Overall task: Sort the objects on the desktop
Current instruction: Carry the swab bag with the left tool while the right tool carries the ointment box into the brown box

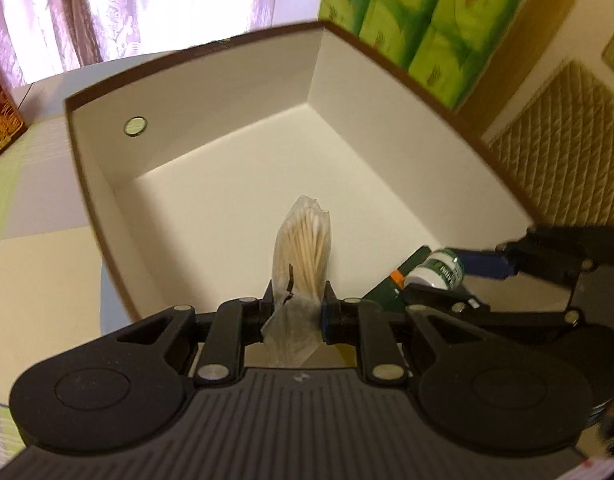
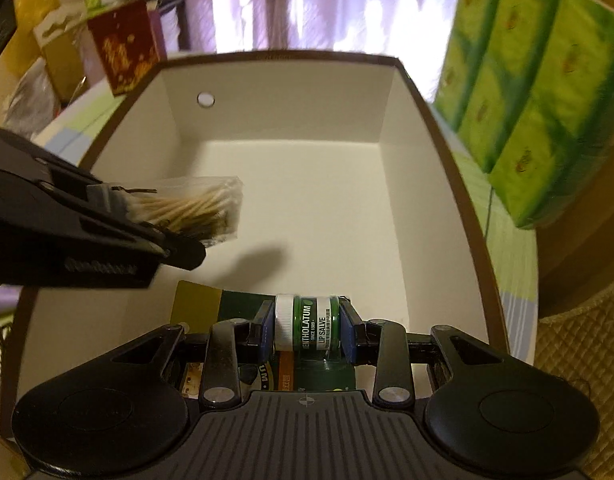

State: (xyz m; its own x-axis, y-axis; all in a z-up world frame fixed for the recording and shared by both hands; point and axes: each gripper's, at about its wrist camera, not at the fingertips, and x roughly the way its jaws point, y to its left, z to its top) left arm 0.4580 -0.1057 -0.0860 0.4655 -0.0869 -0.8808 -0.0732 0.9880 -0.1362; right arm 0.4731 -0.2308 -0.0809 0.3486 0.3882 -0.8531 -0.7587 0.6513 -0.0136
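Left tongs [image 1: 297, 304] were clamped on a clear crinkled plastic bag of wooden cotton swabs [image 1: 305, 248], held over the smooth white-lined, brown-rimmed box [image 1: 243, 92]. Right tongs [image 2: 307, 330], at 4 o'clock of the left, gripped a small cylindrical green lip salve jar [image 2: 307, 326], white-capped, above flat green cards [image 2: 239, 300] lying on the box floor.

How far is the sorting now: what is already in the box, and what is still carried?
Done: a green packet already lies in the box. In hand: the left tongs grip a bag of swabs and the right tongs grip a salve jar, both over the box. Left: releasing both inside.
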